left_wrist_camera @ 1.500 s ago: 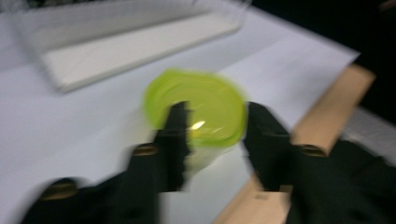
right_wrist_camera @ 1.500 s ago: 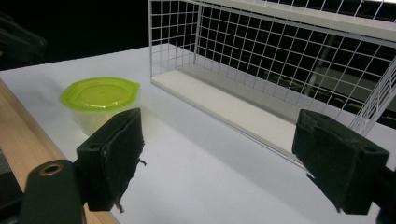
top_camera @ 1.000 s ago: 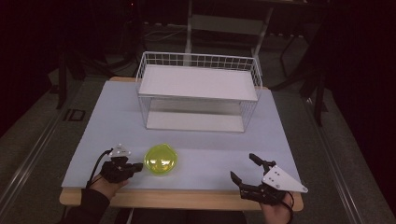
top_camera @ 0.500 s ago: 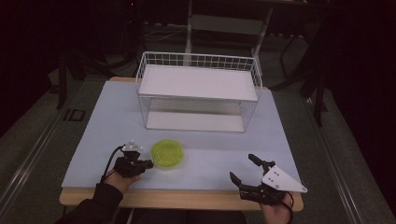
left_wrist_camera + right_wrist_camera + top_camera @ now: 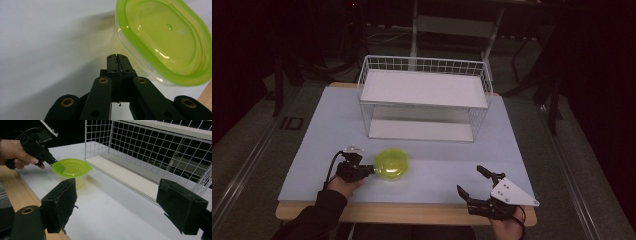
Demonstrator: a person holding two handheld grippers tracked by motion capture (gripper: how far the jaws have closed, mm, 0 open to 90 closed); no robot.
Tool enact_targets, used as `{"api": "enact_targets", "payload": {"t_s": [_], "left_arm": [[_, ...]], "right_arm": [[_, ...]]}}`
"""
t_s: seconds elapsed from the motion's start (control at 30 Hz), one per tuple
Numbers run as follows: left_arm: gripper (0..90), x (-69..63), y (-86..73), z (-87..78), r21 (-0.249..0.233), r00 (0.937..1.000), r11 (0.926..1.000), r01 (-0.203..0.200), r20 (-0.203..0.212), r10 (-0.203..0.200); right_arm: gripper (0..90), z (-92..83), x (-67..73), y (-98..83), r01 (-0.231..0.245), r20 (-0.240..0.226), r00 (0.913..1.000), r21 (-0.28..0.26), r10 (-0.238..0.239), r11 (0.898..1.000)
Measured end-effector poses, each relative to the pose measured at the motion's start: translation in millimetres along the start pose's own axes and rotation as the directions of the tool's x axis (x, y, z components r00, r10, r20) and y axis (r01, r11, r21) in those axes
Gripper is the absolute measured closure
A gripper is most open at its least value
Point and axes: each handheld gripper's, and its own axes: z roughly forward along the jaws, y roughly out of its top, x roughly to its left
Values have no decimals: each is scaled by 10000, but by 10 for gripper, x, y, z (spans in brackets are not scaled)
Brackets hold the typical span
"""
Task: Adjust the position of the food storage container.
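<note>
We see the table (image 5: 312,130) carrying a white wire rack (image 5: 424,102) toward its far edge. Green-lidded container (image 5: 392,164) sits near the front edge — left gripper (image 5: 368,170) closed, tips at its rim. Right gripper (image 5: 472,184) wide open at the front-right corner.

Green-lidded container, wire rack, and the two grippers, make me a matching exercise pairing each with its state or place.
1. green-lidded container
2. wire rack
3. left gripper
4. right gripper

A. jaws spread wide, near the table's front edge
B. far half of the table
C. jaws closed, tips at the container's rim
D. beside the left gripper, in front of the rack

Pairs: 1-D, 2-B, 3-C, 4-A
</note>
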Motion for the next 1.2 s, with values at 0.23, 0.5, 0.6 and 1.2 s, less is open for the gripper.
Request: {"api": "enact_targets", "payload": {"t_s": [0.23,0.5,0.6,1.2], "left_arm": [[900,-59,54,127,37,9985,9997,231,494,-233],[900,-207,128,300,247,9964,9997,81,836,-101],[900,-262,156,396,368,9951,9993,29,987,-65],[900,-412,298,593,473,9935,9987,-165,1133,111]], "right_arm": [[164,10,-5,-10,-89,-34,10000,84,90,9999],[164,8,-16,-15,-130,-57,9999,71,130,9999],[164,7,-20,-16,-129,-65,9999,80,130,9999],[164,21,-15,-28,-142,-225,9996,197,146,9997]]}}
